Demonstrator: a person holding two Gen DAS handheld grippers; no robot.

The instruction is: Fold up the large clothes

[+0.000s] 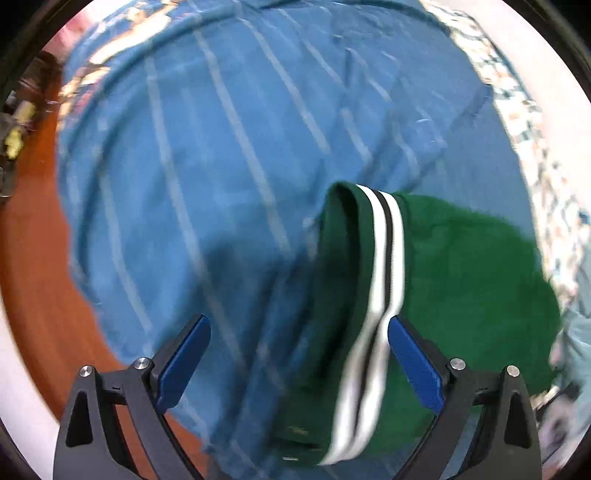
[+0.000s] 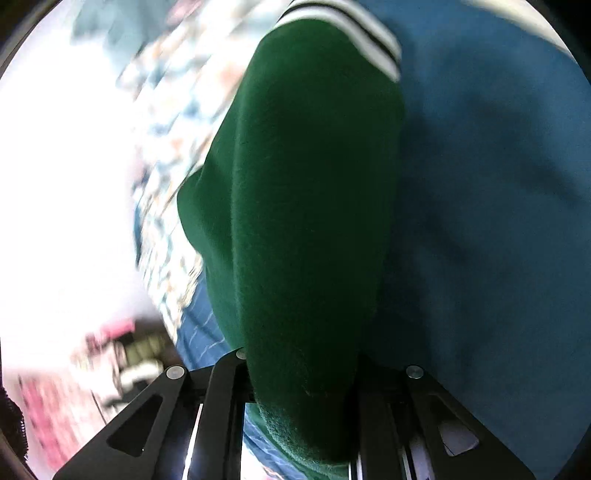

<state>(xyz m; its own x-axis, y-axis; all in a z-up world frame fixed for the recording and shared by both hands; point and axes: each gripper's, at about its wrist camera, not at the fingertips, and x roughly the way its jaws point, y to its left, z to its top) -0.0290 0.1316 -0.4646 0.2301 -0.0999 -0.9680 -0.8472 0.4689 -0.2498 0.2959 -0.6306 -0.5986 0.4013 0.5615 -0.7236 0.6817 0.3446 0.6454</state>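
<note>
Green fleece: a dark green garment (image 1: 461,266) with a white-and-black striped band (image 1: 384,258) lies on a blue cloth with pale lines (image 1: 203,166), at the right side of the left wrist view.
Striped band: it runs from the middle of the left wrist view down toward the near edge, between the two blue pads, nearer the right one; the picture is blurred there.
Left claw (image 1: 299,354): its jaws stand wide apart above the cloth and grip nothing; whether the right pad touches the band cannot be told.
Right claw (image 2: 303,424): its jaws are drawn together on a fold of the green garment (image 2: 306,221), which fills the middle of the right wrist view and rises from between the fingers.
Far end of the garment: the striped band (image 2: 354,29) shows at the top of the right wrist view.
Blue cloth: it lies under and to the right of the garment (image 2: 498,221).
Patterned border: a pale printed edge (image 1: 535,155) runs along the blue cloth's right side.
Floor: a brown-orange surface (image 1: 33,266) shows at the left.
</note>
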